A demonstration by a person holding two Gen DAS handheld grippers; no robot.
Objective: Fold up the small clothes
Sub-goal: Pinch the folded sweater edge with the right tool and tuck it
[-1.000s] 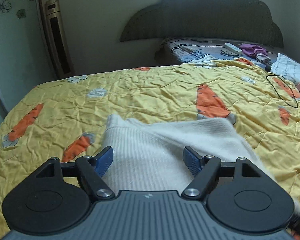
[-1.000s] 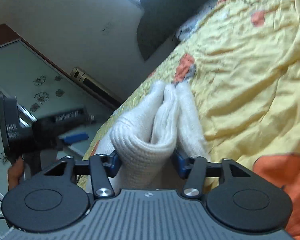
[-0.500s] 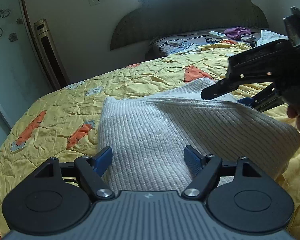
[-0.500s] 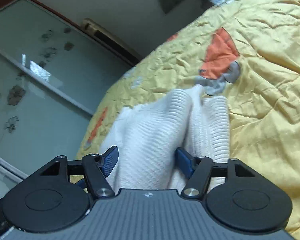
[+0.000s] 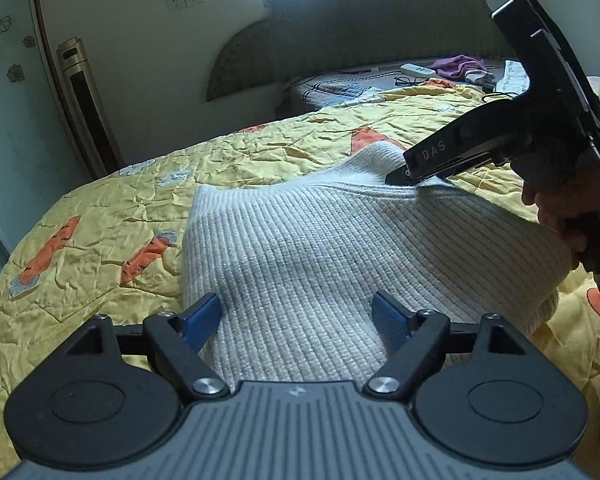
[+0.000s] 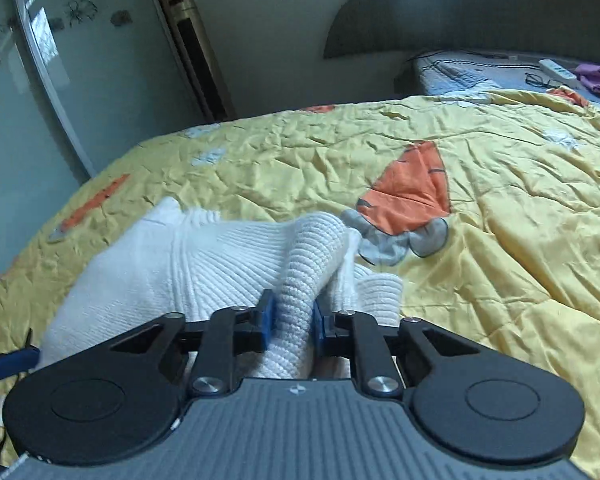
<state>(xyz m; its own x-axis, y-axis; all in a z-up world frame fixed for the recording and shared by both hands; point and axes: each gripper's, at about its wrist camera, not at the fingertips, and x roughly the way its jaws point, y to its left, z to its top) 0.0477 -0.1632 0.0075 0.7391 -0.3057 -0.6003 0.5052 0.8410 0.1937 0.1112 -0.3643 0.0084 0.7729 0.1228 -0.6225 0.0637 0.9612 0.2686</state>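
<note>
1. The right tool [image 6: 292,322] grips a bunched ridge of the white knitted garment [image 6: 204,256]. Both blue pads [image 6: 266,320] press against the knit, and its jaws have just been closing on this fold.
2. The left tool [image 5: 298,316] stands wide apart. Its blue pads [image 5: 200,316] flank a broad stretch of the garment [image 5: 320,248] without squeezing it; its jaws have just been opening further, with the cloth lying between them.
3. The garment lies on the bed, on a yellow quilt [image 6: 480,184] printed with orange carrots. Ahead of the left tool the knit rises in a ribbed mound, and it extends to the right of that tool.
4. In the left wrist view, the right tool [image 5: 420,168] appears ahead and to the right, with its tip at the far upper edge of the garment. A hand [image 5: 560,208] holds its handle.
5. In the right wrist view, one blue pad of the left tool [image 6: 8,362] shows at the lower left, beside the garment's near edge.
6. Ahead of the right tool, beyond the gripped fold, an orange carrot print [image 6: 412,192] lies on the quilt.
7. Far ahead of both tools stands a dark headboard [image 5: 380,28]. A tall standing unit [image 5: 84,104] is ahead and to the left, against the wall.
</note>
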